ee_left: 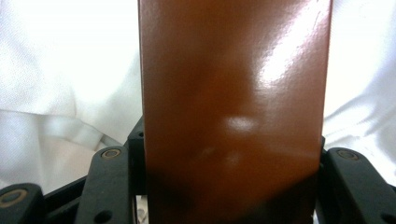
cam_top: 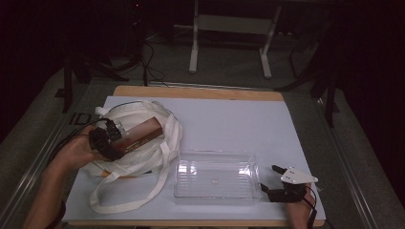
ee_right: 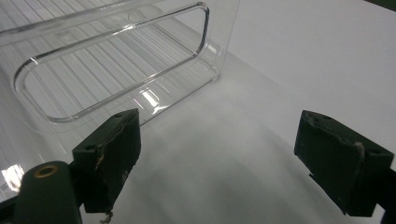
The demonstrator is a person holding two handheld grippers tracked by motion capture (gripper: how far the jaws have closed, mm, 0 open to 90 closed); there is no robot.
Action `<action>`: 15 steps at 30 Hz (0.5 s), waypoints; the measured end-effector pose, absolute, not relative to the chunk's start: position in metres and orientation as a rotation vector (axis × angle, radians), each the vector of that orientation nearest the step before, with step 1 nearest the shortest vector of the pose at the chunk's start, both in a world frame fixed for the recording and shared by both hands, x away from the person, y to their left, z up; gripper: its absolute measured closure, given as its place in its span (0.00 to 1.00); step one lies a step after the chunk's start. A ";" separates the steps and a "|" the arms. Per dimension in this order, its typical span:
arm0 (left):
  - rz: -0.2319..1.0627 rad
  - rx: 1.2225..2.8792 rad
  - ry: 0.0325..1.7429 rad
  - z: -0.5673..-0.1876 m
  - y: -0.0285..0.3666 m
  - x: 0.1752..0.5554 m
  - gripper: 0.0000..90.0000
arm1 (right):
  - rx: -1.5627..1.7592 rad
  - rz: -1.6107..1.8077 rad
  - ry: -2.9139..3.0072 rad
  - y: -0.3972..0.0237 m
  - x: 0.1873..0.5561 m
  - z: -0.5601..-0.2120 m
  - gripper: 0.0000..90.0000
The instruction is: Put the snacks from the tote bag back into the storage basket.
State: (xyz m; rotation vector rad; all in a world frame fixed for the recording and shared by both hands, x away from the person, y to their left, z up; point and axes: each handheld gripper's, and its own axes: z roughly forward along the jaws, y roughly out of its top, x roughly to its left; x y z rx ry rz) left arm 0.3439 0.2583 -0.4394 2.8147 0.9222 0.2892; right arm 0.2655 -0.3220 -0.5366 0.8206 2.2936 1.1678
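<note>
High view: the left gripper [cam_top: 111, 136] clamps a brown box [cam_top: 143, 133] over the white tote bag [cam_top: 138, 157], left of the clear bin [cam_top: 215, 180].

Left gripper view: fingers [ee_left: 109, 186] pinch the glossy box [ee_left: 233, 112]; it might slip.

Right gripper view: fingers [ee_right: 109, 154] spread, empty, near the bin [ee_right: 116, 60].

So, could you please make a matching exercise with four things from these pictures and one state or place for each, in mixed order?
Things:
1. brown box
2. white tote bag
3. clear plastic bin
4. right hand-held gripper

States or places:
A. open, beside the bin's right end
B. empty, in the middle of the table
C. clamped in the left hand-held gripper
D. crumpled at the left, under the box

Pairs: 1-C, 2-D, 3-B, 4-A
</note>
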 end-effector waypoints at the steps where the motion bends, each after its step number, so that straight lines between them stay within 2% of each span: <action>1: 0.289 2.813 0.918 -0.438 0.259 0.342 0.49 | 0.821 1.168 2.293 -0.322 0.266 -0.537 0.16; 15: 0.275 2.732 0.910 -0.420 0.270 0.335 0.49 | 0.818 1.165 2.292 -0.322 0.265 -0.537 0.16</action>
